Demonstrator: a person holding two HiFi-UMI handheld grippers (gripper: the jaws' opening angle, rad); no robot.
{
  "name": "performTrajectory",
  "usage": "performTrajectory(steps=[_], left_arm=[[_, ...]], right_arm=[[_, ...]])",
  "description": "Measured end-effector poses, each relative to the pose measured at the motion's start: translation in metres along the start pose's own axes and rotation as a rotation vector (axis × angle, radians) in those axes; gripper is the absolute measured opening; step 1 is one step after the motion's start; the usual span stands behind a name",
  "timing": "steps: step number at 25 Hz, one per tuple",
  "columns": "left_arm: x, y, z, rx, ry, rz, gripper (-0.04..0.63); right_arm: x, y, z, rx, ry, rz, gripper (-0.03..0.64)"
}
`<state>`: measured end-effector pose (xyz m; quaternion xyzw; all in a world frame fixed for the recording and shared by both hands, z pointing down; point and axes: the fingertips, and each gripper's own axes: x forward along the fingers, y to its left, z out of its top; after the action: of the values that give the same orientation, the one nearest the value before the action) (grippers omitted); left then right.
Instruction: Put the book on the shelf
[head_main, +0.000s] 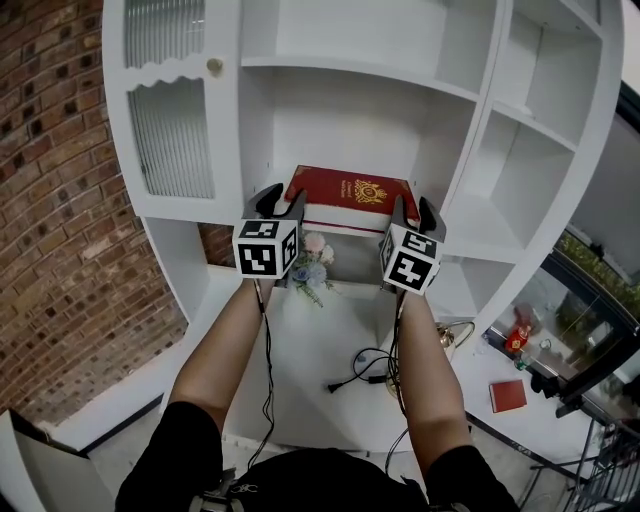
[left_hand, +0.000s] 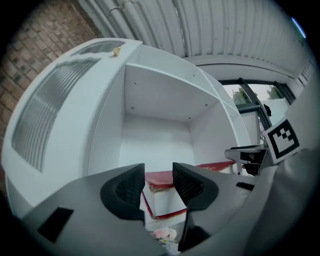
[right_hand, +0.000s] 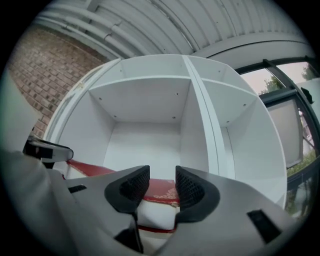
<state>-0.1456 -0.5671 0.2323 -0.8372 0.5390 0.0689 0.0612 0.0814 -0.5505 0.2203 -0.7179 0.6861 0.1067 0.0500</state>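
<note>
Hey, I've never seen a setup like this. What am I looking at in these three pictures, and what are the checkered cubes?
A person holds two hand-worked claws; the cubes are marker blocks on them. One picture comes from a camera on the person's head, the other two from cameras on the claws. The left claw and right claw are both open at the near edge of a red book lying flat in a white shelf. Neither grips it.
</note>
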Motion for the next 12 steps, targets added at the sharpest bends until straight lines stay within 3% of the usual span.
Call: performTrajectory(steps=[5, 7, 10, 12], left_arm=[[-0.040, -0.030, 0.029, 0.137, -0.085, -0.001, 0.149], [-0.059, -0.044, 0.028, 0.173, -0.107, -0.006, 0.099], [-0.083, -0.060, 0.011, 0.186, -0.104, -0.002, 0.051], [-0.096, -0.068, -0.007, 0.162, -0.082, 0.002, 0.016]], right_arm=[[-0.039, 0.011, 0.017, 0.086, -0.098, 0.085, 0.155], [-0.059, 0.015, 0.013, 0.103, -0.123, 0.110, 0.121], [-0.090, 0.020, -0.003, 0.090, -0.143, 0.118, 0.012], [-0.109, 0.025, -0.020, 0.092, -0.132, 0.143, 0.012]])
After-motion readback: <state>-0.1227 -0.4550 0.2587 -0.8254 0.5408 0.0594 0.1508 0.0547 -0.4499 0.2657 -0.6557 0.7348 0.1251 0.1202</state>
